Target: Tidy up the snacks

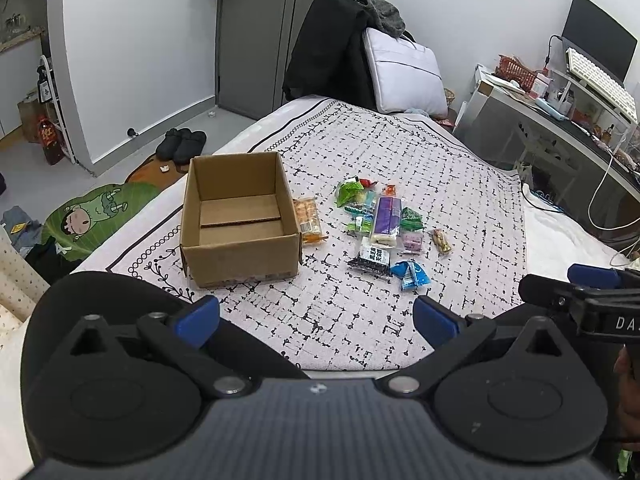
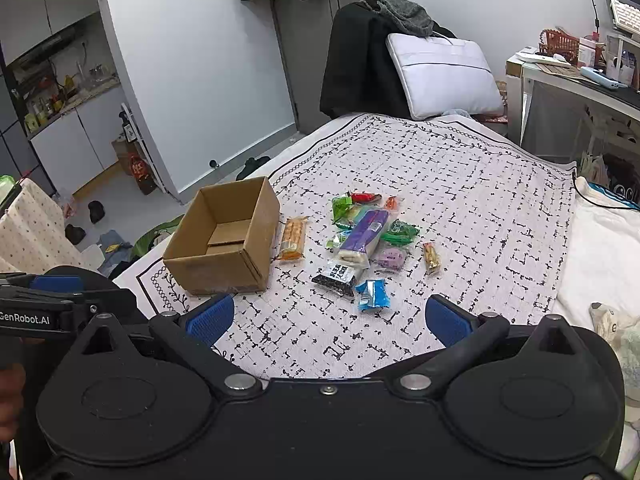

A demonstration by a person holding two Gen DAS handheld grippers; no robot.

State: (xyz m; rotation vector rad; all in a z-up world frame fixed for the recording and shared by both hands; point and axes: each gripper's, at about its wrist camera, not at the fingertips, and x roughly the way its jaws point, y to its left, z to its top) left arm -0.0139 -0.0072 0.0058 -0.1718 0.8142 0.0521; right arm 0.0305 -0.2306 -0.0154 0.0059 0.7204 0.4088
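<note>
An open, empty cardboard box [image 1: 240,216] [image 2: 224,236] stands on the patterned bed cover. Right of it lies a pile of snack packets: a purple-and-white pack [image 1: 386,216] [image 2: 362,236], an orange biscuit pack [image 1: 308,220] [image 2: 293,238] against the box, a black packet [image 1: 370,262] [image 2: 336,278], a blue packet [image 1: 410,274] [image 2: 373,294], green ones [image 1: 349,192] [image 2: 341,208]. My left gripper [image 1: 316,320] is open and empty, held above the near edge of the bed. My right gripper [image 2: 328,318] is open and empty, beside it.
The bed cover [image 1: 400,152] reaches to a pillow [image 1: 404,72] and a dark coat on a chair [image 1: 328,48] at the far end. A desk [image 1: 560,120] with a keyboard and monitor stands to the right. Slippers [image 1: 180,144] and a floor mat lie to the left.
</note>
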